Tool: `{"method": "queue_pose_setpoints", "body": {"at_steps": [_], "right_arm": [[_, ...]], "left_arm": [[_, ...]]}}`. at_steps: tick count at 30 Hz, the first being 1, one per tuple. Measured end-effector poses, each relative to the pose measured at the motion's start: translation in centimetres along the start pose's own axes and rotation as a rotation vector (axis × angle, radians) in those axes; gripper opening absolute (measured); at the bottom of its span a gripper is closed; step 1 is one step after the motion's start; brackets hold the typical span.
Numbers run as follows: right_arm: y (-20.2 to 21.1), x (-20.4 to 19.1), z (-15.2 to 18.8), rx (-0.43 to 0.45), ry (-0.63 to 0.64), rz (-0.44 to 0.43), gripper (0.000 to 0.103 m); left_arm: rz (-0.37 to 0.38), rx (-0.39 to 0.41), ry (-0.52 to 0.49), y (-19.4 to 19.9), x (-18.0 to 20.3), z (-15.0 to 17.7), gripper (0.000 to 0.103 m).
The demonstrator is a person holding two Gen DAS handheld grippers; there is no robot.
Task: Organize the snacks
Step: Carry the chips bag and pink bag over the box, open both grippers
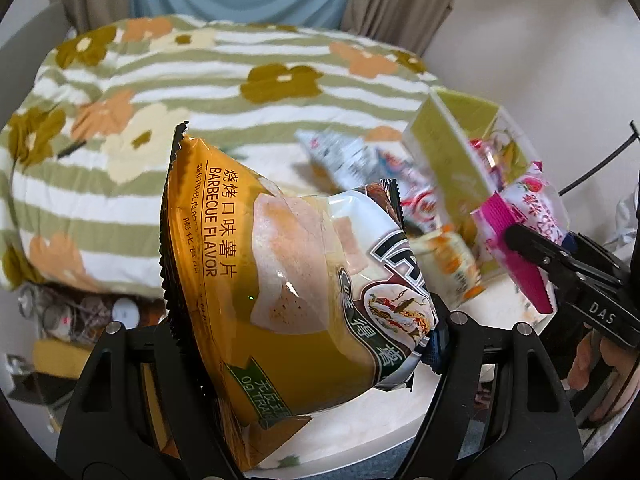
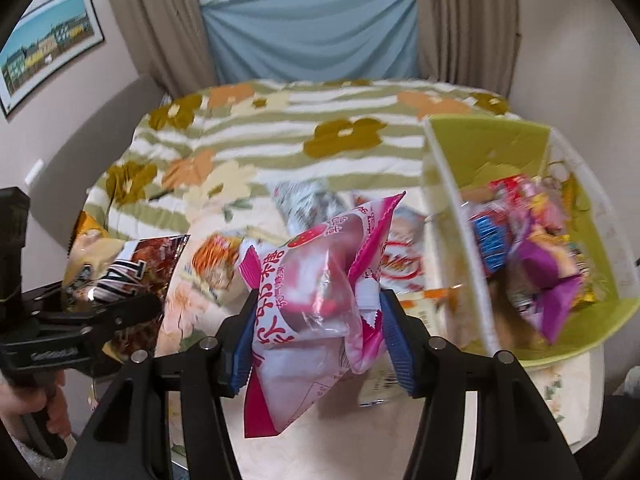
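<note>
Pink strawberry snack packet (image 2: 316, 312): clamped by right gripper (image 2: 316, 320), long axis upright.
Green bin (image 2: 600, 320): right, nearer it.
Left gripper (image 1: 304, 344): clamped on barbecue chip bag (image 1: 280, 264).

Floral striped bedspread (image 2: 280, 136), beige curtains (image 2: 160, 20), blue cloth (image 2: 312, 40), framed picture (image 2: 48, 48) on wall

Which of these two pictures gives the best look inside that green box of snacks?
The right wrist view: the green box sits open toward the camera, blurred wrappers piled inside. The left wrist view shows the box smaller, mostly its outer wall, partly behind the pink snack bag.
</note>
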State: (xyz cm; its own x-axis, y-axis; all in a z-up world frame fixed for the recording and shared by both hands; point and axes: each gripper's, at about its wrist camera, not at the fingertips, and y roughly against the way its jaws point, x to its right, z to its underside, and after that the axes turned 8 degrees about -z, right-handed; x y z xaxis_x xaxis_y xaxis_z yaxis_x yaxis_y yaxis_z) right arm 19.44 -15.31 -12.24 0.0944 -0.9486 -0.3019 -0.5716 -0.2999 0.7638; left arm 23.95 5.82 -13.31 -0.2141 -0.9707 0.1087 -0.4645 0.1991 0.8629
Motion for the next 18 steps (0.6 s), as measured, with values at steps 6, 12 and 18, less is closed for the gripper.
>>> {"method": "queue_pose_setpoints", "body": {"at_steps": [6,12,18], "right_arm": [[3.5,4.0,-1.9,0.075,-0.026,0.019,0.053],[5.4,9.9,-4.5,0.082,-0.006,0.022,0.053],[5.3,17.4,-6.8,0.062,-0.002,-0.010,0.053]], "left_arm": [[-0.005,0.031,-0.018,-0.2,4.9,-3.4,0.073],[0.018,0.033,0.008,-2.5,11.8,-6.6,0.073],[0.023,0.041,0.000,-5.6,20.0,-10.5,0.073]]}}
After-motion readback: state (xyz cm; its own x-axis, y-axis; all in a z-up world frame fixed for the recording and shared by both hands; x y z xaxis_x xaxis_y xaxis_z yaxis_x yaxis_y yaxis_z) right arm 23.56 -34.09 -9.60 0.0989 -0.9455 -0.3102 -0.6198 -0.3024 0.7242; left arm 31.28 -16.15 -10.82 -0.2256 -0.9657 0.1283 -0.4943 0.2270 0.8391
